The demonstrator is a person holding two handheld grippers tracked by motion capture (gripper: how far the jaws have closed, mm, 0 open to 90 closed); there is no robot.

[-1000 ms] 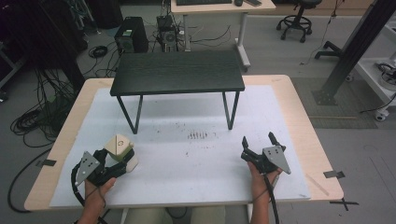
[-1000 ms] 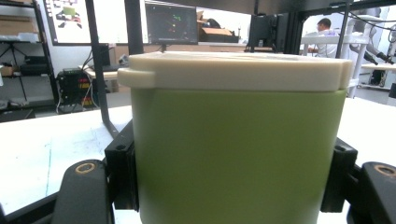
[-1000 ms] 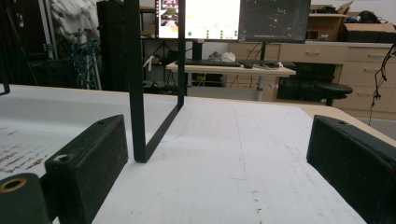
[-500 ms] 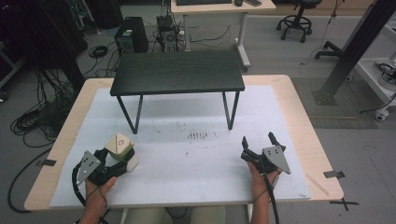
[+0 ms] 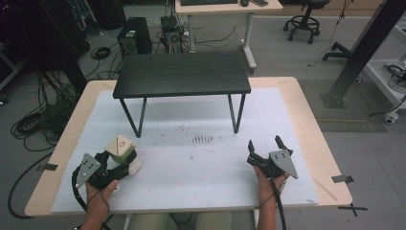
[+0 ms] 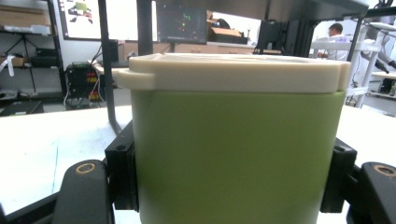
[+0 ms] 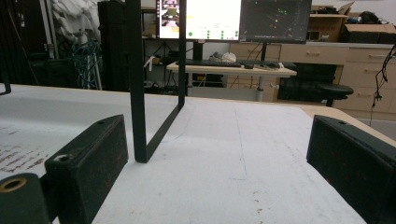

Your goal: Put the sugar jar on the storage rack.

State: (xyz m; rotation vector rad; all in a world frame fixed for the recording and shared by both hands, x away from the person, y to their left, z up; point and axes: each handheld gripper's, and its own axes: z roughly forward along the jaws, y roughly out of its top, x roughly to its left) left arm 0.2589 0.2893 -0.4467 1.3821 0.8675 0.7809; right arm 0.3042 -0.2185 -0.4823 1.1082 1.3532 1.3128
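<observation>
Green-walled and capped with a cream lid, the container (image 6: 238, 154) is gripped by the left gripper (image 5: 106, 168), its jaws pressed against the container's two flanks, as seen in the left gripper view. From the high view, the container (image 5: 122, 152) is placed near the table's front left corner, on the white sheet (image 5: 191, 163) that covers most of the table (image 5: 306, 115). The lid's pale top is turned up and slightly toward the camera, with a small mark seen on it; what the mark is cannot be told. The left hand (image 5: 98, 199) is wrapped round the gripper's body from behind, close to the front edge.

Over on the other side, the right gripper (image 5: 265, 147) is held near the front right corner, its jaws spread wide and nothing caught between them. In the right gripper view, bare white sheet is seen between the two black jaws, and a leg of the small black table (image 7: 140, 93) is framed just ahead. That small black table (image 5: 182, 74) is stood toward the far edge, its dark top raised on thin metal legs. Dark scuff marks (image 5: 203, 139) are scattered on the sheet in front of it, about midway between the two grippers. The grippers are kept well apart.
</observation>
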